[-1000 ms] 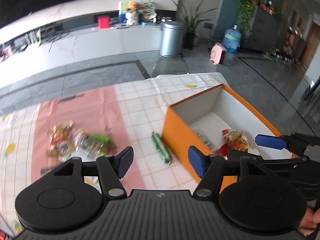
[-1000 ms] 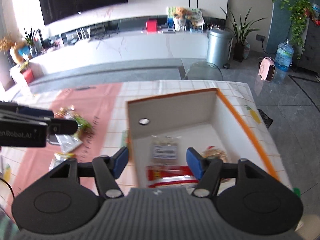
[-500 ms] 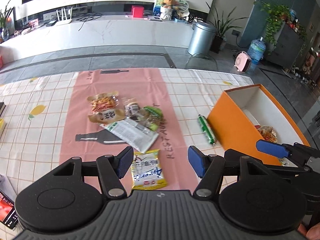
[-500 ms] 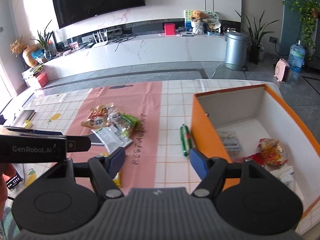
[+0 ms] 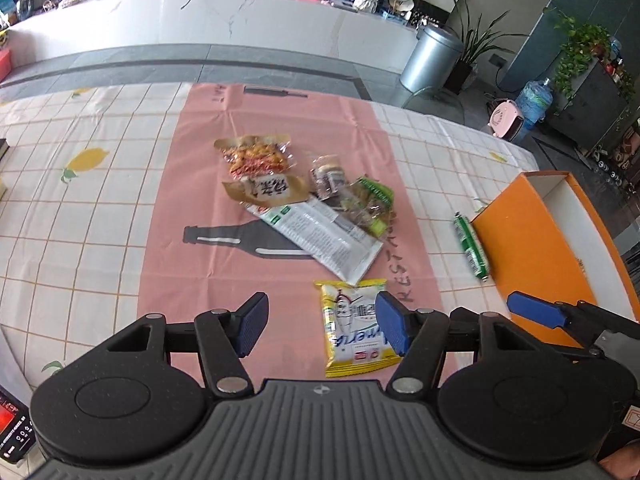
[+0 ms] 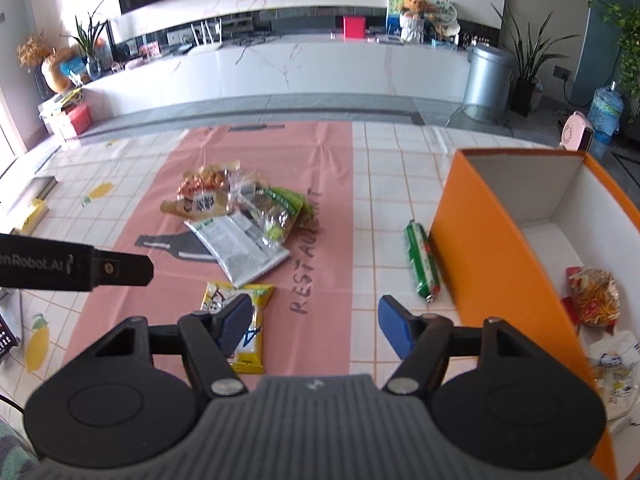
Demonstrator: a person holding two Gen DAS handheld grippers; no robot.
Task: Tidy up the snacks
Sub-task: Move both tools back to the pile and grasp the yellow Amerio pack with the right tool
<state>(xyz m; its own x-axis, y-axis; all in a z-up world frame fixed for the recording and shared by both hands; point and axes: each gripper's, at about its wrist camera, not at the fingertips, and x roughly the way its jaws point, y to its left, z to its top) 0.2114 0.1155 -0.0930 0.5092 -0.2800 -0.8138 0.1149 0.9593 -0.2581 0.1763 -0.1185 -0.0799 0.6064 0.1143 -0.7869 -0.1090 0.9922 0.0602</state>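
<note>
An orange box (image 6: 492, 256) with a white inside stands at the right of the table and holds several snack packets (image 6: 592, 296). It shows in the left wrist view (image 5: 532, 248) too. A green tube snack (image 6: 422, 264) lies against its left wall. A pile of snack packets (image 5: 304, 200) lies on the pink runner, with a yellow packet (image 5: 352, 332) nearest me. My left gripper (image 5: 320, 326) is open and empty over the yellow packet. My right gripper (image 6: 312, 322) is open and empty, left of the box.
The table has a checked cloth (image 5: 80, 208) with a pink runner (image 6: 320, 168). A phone (image 5: 12, 428) lies at the near left edge. Books (image 6: 36, 200) sit at the far left. Beyond the table are a white counter and a bin (image 6: 486, 76).
Both grippers have swung left, away from above the box toward the snack pile. The yellow packet now lies under the left gripper. Both stay open.
</note>
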